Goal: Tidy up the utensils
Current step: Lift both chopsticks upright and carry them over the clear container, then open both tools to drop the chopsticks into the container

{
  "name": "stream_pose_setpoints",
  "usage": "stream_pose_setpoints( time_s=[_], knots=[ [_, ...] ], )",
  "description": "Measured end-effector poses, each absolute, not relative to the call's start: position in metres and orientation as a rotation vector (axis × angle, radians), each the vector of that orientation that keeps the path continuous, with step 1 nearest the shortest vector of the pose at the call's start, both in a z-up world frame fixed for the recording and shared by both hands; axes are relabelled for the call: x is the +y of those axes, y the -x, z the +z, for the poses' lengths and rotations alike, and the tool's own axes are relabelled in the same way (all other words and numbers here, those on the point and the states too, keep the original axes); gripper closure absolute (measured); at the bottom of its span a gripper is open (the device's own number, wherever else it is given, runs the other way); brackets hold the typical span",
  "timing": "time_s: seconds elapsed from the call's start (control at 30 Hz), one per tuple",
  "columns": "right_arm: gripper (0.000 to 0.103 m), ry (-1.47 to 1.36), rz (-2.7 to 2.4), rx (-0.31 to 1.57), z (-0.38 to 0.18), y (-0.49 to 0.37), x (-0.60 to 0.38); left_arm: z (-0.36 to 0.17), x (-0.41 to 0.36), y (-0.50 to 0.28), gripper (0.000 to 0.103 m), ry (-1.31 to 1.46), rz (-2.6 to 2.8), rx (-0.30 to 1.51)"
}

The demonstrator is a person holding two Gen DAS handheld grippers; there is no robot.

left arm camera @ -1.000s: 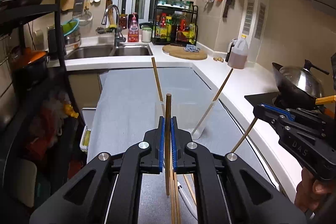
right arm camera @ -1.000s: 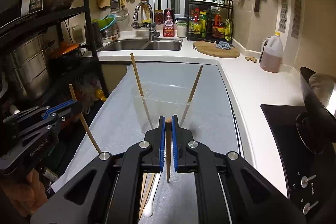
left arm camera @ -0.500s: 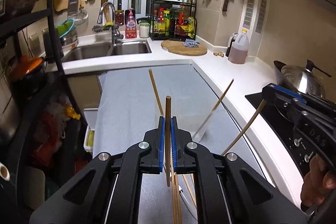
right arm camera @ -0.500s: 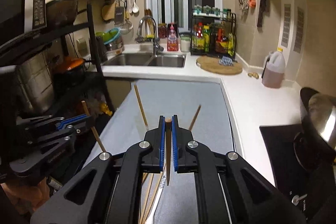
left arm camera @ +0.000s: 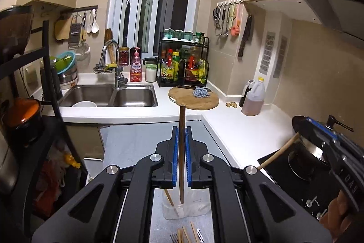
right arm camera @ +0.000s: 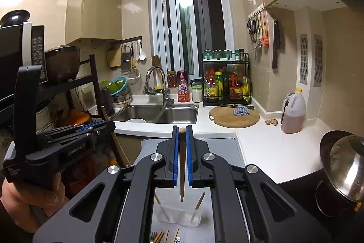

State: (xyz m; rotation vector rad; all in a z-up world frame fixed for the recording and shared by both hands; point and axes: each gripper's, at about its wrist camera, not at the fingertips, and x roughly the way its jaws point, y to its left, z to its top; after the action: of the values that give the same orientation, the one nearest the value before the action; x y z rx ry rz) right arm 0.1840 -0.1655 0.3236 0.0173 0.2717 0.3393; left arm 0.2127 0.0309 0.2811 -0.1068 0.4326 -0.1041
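- My left gripper (left arm camera: 181,140) is clamped on a dark chopstick (left arm camera: 181,152); my right gripper (right arm camera: 182,140) is clamped on another chopstick (right arm camera: 182,165).
- Both hang above the clear container (right arm camera: 179,215), which has two sticks in it.
- Step in hand: carrying to the container. Next, I judge: lower tips inside, then release.

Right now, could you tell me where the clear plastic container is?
The clear plastic container stands on the grey mat, low in both wrist views, just below the shut right gripper and its chopstick; loose utensils lie nearer.
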Motion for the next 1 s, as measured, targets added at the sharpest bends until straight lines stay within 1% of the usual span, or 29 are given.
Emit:
stream_pose_setpoints(
  time_s=[0.1,0.33,0.53,0.6,0.63,0.67,0.7,0.77,1.0],
  knots=[
    [0.097,-0.018,0.346,0.302,0.302,-0.205,-0.162,0.261,0.028,-0.232,0.097,0.102,-0.093,0.477],
    [0.097,0.007,0.356,0.387,0.256,-0.242,-0.148,0.197,0.022,-0.272,0.097,0.017,-0.062,0.648],
    [0.095,0.016,0.353,0.465,0.232,-0.258,-0.145,0.176,0.021,-0.28,0.097,0.008,-0.072,0.713],
    [0.092,0.017,0.348,0.48,0.23,-0.258,-0.146,0.175,0.02,-0.278,0.091,0.003,-0.077,0.717],
    [0.091,0.019,0.344,0.478,0.23,-0.256,-0.146,0.177,0.019,-0.276,0.087,0.0,-0.076,0.708],
    [0.09,0.022,0.338,0.474,0.23,-0.254,-0.147,0.179,0.019,-0.275,0.086,0.002,-0.077,0.7],
    [0.087,0.028,0.33,0.465,0.232,-0.25,-0.148,0.183,0.02,-0.272,0.086,0.007,-0.08,0.689],
    [0.083,0.036,0.311,0.446,0.237,-0.243,-0.151,0.191,0.022,-0.264,0.086,0.025,-0.089,0.663],
    [0.083,0.052,0.265,0.336,0.262,-0.201,-0.166,0.216,0.03,-0.225,0.086,0.049,-0.097,0.559]
  ],
)
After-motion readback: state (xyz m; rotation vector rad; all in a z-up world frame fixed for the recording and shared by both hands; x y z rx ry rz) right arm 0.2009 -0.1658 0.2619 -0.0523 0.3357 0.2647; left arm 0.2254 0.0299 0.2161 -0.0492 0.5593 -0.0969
